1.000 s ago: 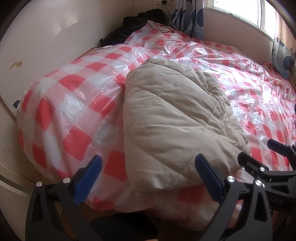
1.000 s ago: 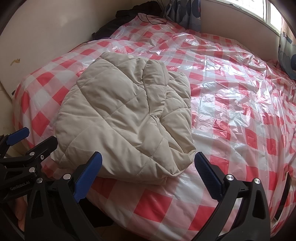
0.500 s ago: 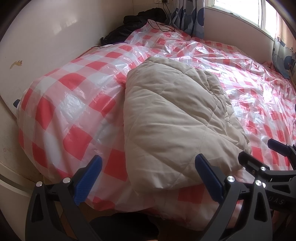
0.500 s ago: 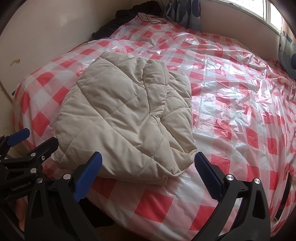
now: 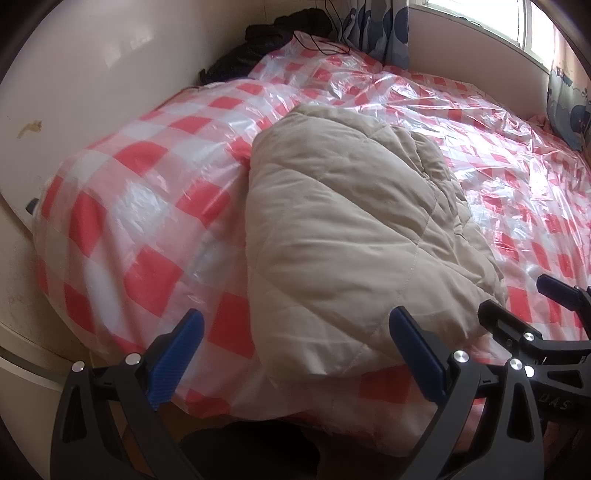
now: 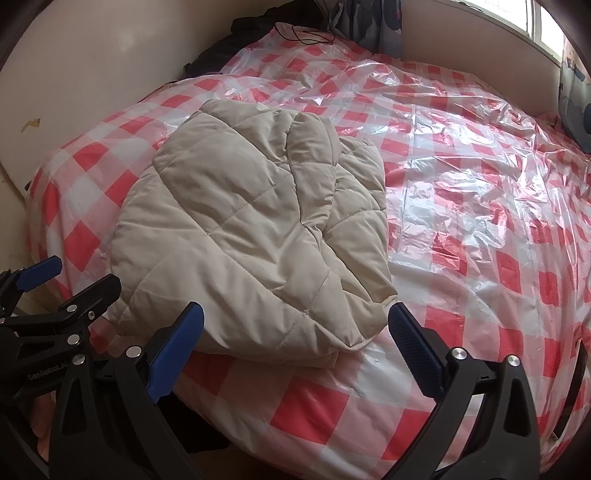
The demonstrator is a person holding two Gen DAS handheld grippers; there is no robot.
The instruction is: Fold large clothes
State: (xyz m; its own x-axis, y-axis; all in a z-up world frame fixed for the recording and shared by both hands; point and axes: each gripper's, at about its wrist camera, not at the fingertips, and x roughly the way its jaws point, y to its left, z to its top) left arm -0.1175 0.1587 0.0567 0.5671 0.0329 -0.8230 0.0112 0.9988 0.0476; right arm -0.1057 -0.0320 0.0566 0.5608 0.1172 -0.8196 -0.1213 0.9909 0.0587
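A beige quilted jacket (image 5: 351, 236) lies folded in a compact bundle near the front edge of a bed; it also shows in the right wrist view (image 6: 255, 236). My left gripper (image 5: 295, 354) is open and empty, just short of the jacket's front edge. My right gripper (image 6: 295, 350) is open and empty, also at the jacket's front edge. The left gripper shows at the lower left of the right wrist view (image 6: 66, 288), and the right gripper at the lower right of the left wrist view (image 5: 532, 310).
The bed is covered with a red and white checked plastic sheet (image 6: 480, 192). A cream wall (image 5: 92, 74) runs along the left. Dark clothing (image 5: 273, 37) and a cable lie at the far corner. A curtain (image 5: 380, 33) and window are at the back.
Both views have shifted very slightly. The jacket has not moved and both grippers stay open.
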